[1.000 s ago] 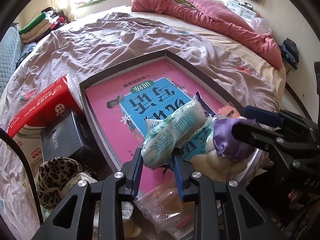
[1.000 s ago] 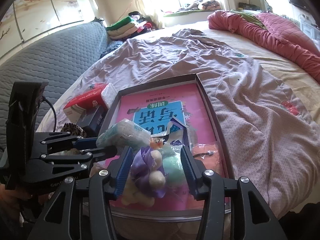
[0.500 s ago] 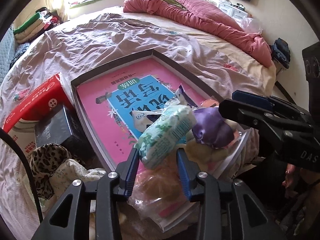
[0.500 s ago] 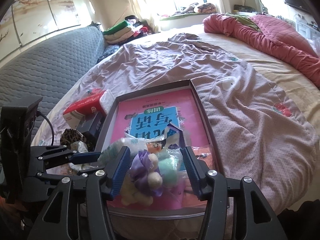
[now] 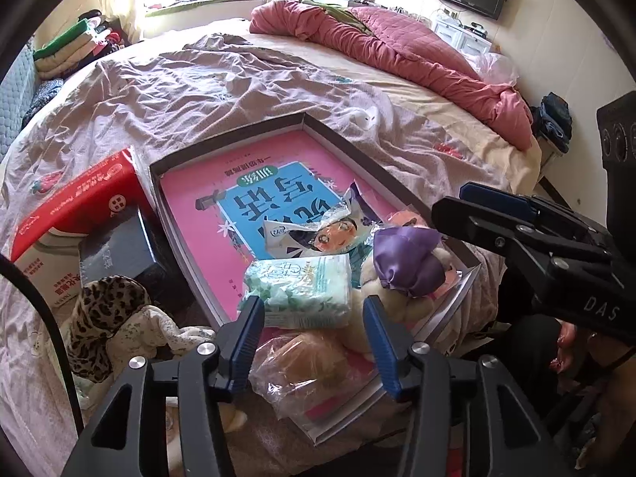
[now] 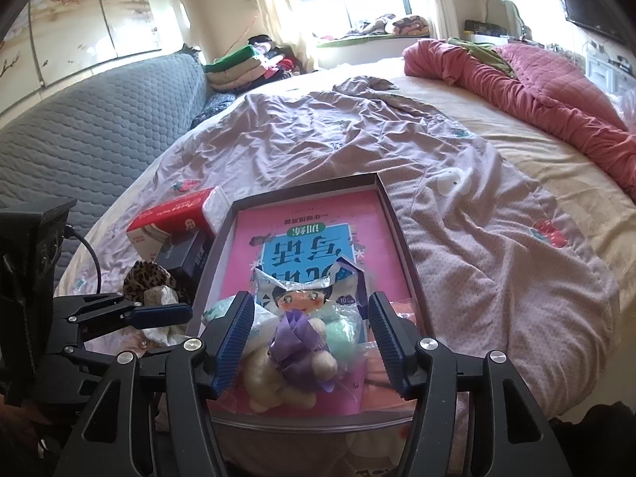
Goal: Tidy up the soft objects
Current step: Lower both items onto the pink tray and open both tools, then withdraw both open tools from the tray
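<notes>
left gripper (image 5: pixel 312 332) spread wide, tissue pack (image 5: pixel 302 292) lying crosswise just ahead of it in the tray (image 5: pixel 234 147); right gripper (image 6: pixel 312 342) spread, astride plush (image 6: pixel 292 351), nearer that.

We hold the left gripper (image 5: pixel 314 328) level, jaws spread wide and gripping nothing. Our right gripper (image 6: pixel 312 332) sits at its three o'clock, equally wide.

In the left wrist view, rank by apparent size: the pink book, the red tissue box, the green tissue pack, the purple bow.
1. pink book
2. red tissue box
3. green tissue pack
4. purple bow
The last two look close; the pack sits nearer the camera.
</notes>
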A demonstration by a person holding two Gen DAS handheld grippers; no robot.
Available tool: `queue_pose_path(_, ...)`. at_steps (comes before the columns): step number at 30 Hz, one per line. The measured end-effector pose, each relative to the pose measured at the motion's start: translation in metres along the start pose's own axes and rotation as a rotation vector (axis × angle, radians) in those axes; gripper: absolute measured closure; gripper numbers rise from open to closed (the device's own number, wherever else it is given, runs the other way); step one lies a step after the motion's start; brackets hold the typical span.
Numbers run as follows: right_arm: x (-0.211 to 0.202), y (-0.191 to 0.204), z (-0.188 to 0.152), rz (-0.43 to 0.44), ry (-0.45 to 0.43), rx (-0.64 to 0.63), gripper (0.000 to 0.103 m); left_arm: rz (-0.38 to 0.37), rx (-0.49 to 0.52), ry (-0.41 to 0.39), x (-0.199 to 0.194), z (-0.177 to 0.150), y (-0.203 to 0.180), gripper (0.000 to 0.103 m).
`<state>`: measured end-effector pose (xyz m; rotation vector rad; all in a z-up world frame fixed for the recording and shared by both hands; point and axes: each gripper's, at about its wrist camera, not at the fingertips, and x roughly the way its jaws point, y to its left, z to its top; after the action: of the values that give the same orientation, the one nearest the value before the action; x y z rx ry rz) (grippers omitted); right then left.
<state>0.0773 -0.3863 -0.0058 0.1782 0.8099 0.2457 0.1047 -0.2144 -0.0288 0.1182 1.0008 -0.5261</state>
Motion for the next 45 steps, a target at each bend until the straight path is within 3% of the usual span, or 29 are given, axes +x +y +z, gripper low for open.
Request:
queue_pose_path(10, -0.015, 0.009, 0.008, -0.011, -0.034, -0.010, 0.041, 0.034, 0.014, -0.045, -0.024, 0.001, -0.001, 0.045)
queue_pose_path(14, -0.020, 0.016, 0.011, -0.023, -0.044, -0.027, 0.034, 0.042, 0.008, -0.066, -0.035, 0.001, 0.002, 0.044)
queue_pose_path(28, -0.031, 0.040, 0.020, -0.070, -0.065, -0.092, 0.029, 0.072, -0.018, -0.124, -0.069, 0.000, 0.018, 0.039)
queue_pose_path(34, -0.038, 0.048, 0.025, -0.079, -0.086, -0.106, 0.028, 0.118, -0.069, -0.147, -0.088, -0.004, 0.045, 0.033)
queue_pose_path(45, -0.035, 0.081, 0.030, -0.051, -0.090, -0.174, 0.028, 0.210, -0.197, -0.184, -0.125, -0.017, 0.118, 0.033)
